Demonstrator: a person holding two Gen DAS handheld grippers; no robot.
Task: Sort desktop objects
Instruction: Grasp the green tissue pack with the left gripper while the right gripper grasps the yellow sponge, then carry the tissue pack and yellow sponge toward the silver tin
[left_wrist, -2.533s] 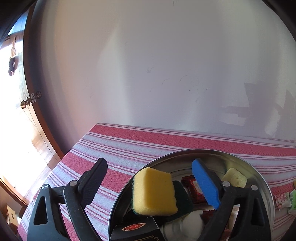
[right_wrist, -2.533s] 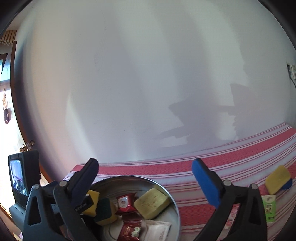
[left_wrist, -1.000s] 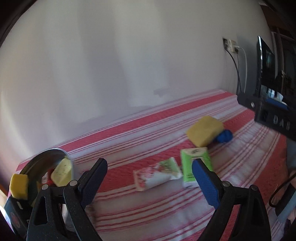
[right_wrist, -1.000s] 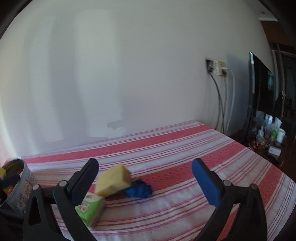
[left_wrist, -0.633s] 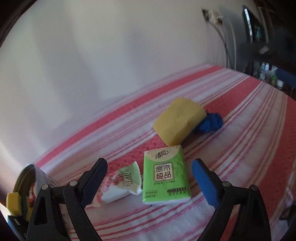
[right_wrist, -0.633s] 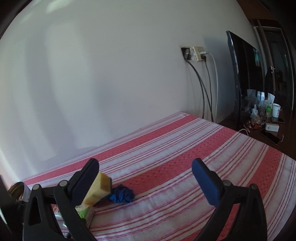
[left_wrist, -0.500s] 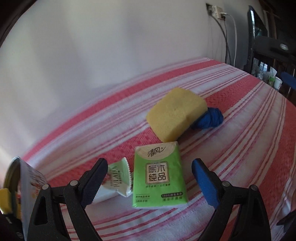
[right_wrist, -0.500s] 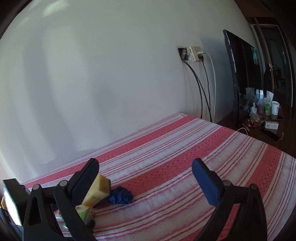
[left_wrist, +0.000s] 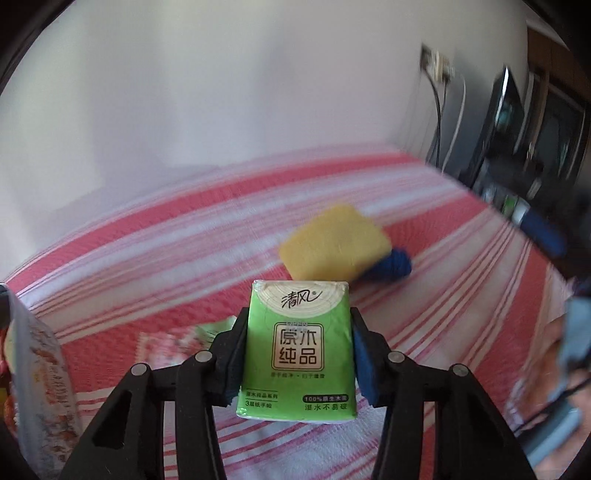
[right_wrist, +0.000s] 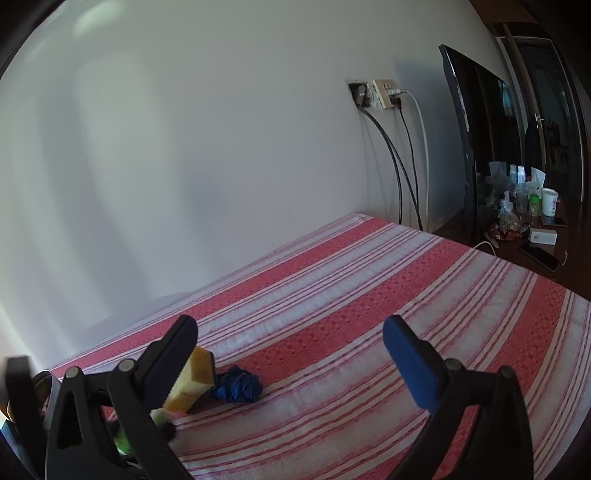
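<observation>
A green tissue pack (left_wrist: 297, 350) sits between the pads of my left gripper (left_wrist: 297, 332), whose jaws are closing; both pads touch its sides. It rests low over the red-and-white striped cloth (left_wrist: 461, 295). Behind it lie a yellow sponge (left_wrist: 334, 247) and a crumpled blue cloth (left_wrist: 391, 264). A pink-and-white snack packet (left_wrist: 170, 343) lies to the left, partly hidden by the finger. My right gripper (right_wrist: 288, 328) hangs open over the cloth with nothing between its fingers, and the sponge (right_wrist: 195, 380) and blue cloth (right_wrist: 238, 384) lie just past its left finger.
A metal tin (left_wrist: 44, 369) holding several items stands at the far left. A wall socket with hanging cables (right_wrist: 380, 96), a dark screen (right_wrist: 476, 129) and a cluttered side table (right_wrist: 524, 218) stand beyond the table's right edge.
My left gripper has moved in over the green tissue pack, and its jaws have narrowed from wide open to the pack's sides. The right gripper's view has hardly shifted in the last half second.
</observation>
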